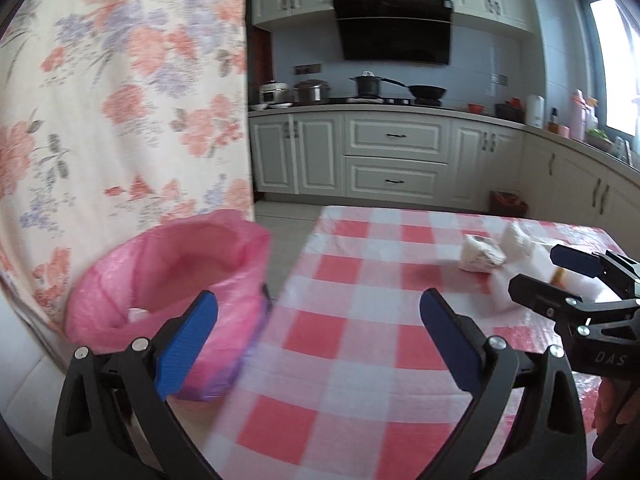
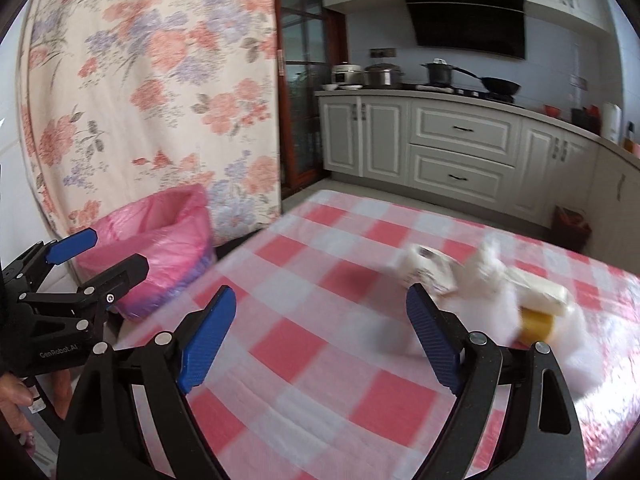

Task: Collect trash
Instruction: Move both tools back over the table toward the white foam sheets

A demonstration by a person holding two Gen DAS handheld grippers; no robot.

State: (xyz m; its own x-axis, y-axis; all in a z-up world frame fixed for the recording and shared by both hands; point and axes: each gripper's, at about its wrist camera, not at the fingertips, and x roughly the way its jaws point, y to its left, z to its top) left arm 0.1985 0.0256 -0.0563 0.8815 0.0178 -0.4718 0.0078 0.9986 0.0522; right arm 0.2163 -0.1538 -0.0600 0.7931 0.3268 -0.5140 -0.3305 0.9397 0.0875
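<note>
The trash point(image 2: 480, 280) is a loose heap on the far right of the checked tablecloth point(image 2: 320, 320): a crumpled printed wrapper point(image 2: 426, 268), white tissue point(image 2: 488, 272), a pale packet point(image 2: 540, 292) and a small yellow roll point(image 2: 536, 326), all blurred and touching or overlapping. The right gripper point(image 2: 320, 332) faces this heap with its blue pads spread wide and nothing between them; its right pad sits just in front of the wrapper. The left gripper point(image 1: 320, 340) is likewise wide open and empty, hanging over the table's left edge beside the pink-lined bin point(image 1: 172, 280), which stands off the table against the floral curtain point(image 1: 120, 100). To do the pickup well, the right gripper would probably best straddle one piece, the nearer wrapper, lowering until both pads flank it before closing, so that the tissue is not dragged and the roll is not knocked away.
</note>
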